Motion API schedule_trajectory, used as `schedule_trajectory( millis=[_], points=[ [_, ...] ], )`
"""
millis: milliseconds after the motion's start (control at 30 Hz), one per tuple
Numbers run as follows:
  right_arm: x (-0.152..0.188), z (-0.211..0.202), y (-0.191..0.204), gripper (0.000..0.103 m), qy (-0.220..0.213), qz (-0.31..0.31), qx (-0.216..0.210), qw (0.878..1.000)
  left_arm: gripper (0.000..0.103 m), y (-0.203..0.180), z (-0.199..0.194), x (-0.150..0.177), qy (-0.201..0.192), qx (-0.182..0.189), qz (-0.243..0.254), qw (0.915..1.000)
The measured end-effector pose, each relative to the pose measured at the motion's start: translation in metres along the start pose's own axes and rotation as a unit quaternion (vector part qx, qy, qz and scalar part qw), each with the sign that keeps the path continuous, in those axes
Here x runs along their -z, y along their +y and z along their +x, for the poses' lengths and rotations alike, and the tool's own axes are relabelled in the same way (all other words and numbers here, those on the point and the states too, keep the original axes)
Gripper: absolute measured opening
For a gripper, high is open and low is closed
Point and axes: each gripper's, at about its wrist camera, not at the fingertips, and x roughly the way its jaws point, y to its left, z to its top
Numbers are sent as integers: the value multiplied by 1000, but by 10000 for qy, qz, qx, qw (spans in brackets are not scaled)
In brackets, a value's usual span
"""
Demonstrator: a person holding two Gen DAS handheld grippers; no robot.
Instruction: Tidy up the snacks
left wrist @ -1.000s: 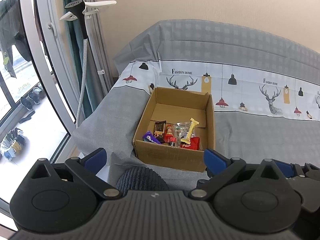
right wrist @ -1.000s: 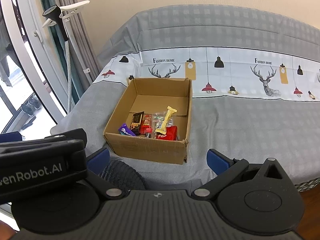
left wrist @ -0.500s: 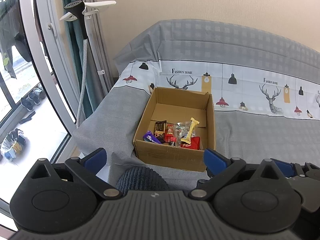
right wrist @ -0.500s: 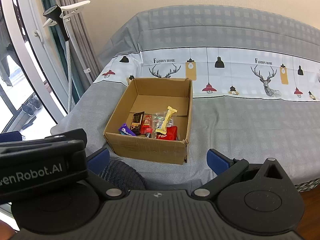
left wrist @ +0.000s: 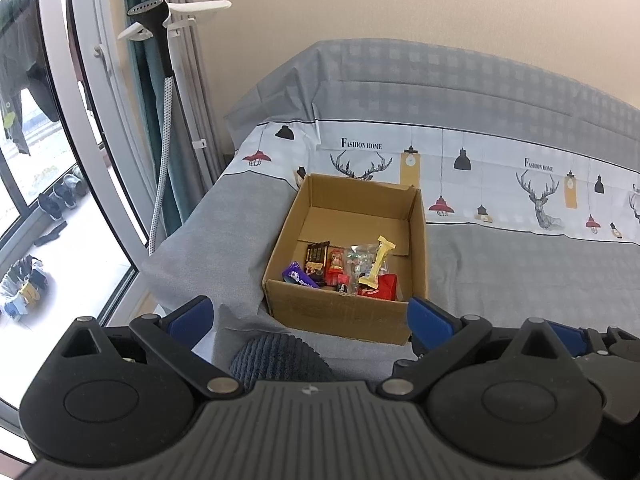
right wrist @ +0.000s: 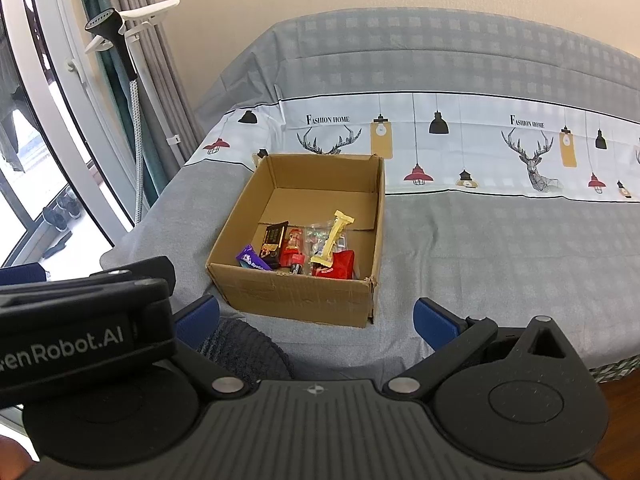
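An open cardboard box (left wrist: 340, 314) (right wrist: 296, 294) stands on the grey bed cover. Its near half holds several snacks: a purple bar (left wrist: 298, 276) (right wrist: 252, 260), a dark chocolate bar (left wrist: 316, 256) (right wrist: 274, 242), a red packet (left wrist: 384, 286) (right wrist: 338, 264), a clear bag, and a yellow bar (left wrist: 378, 260) (right wrist: 332, 238) on top. My left gripper (left wrist: 308, 316) is open and empty, back from the box's near wall. My right gripper (right wrist: 316, 316) is open and empty, also short of the box. The left gripper's body (right wrist: 80, 332) shows at the lower left of the right wrist view.
The bed (left wrist: 520, 264) has a grey cover with a deer-print band. A dark blue knitted thing (left wrist: 280, 360) (right wrist: 244, 348) sits just below the box. A garment steamer on a pole (left wrist: 160, 120) stands left by curtains and a glass door.
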Motion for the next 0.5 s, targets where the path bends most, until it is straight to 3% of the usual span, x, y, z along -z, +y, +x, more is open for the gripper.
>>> schedule_trajectory(
  millis=[500],
  points=[
    [2,4,-6,103,21,50,31,10000,103,-9,8,-1,64,0,146,9999]
  ],
)
